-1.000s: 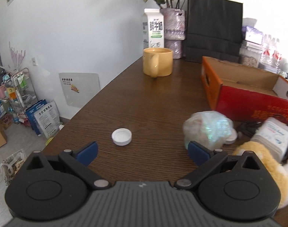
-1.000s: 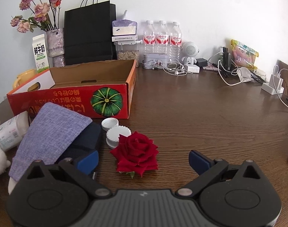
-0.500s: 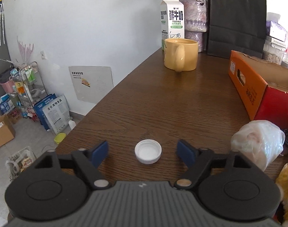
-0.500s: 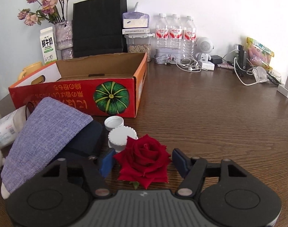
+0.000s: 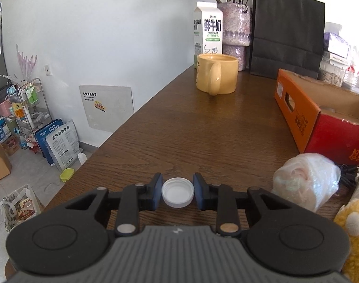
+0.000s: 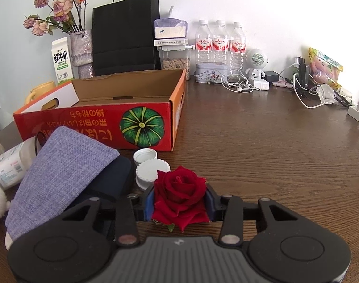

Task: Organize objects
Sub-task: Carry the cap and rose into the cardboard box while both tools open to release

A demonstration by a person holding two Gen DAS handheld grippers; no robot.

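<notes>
On the dark brown wooden table [image 5: 203, 127], the left gripper [image 5: 177, 192] has its jaws closing around a small round white plastic bottle cap [image 5: 177, 192] that lies open side up near the table's left edge; the blue pads sit just beside the cap's rim on both sides, and whether they already press on it cannot be told. The right gripper [image 6: 179, 200] is likewise closing, its blue pads against the outer petals of a deep red rose bloom [image 6: 180, 200] that lies between them. Just behind the rose are a ridged white round lid [image 6: 151, 171] and a second white cap [image 6: 145, 155], with a grey-blue woven fabric pouch [image 6: 59, 174] to their left. Behind these stands an open red-and-orange cardboard box printed with a green pumpkin [image 6: 141, 127].
</notes>
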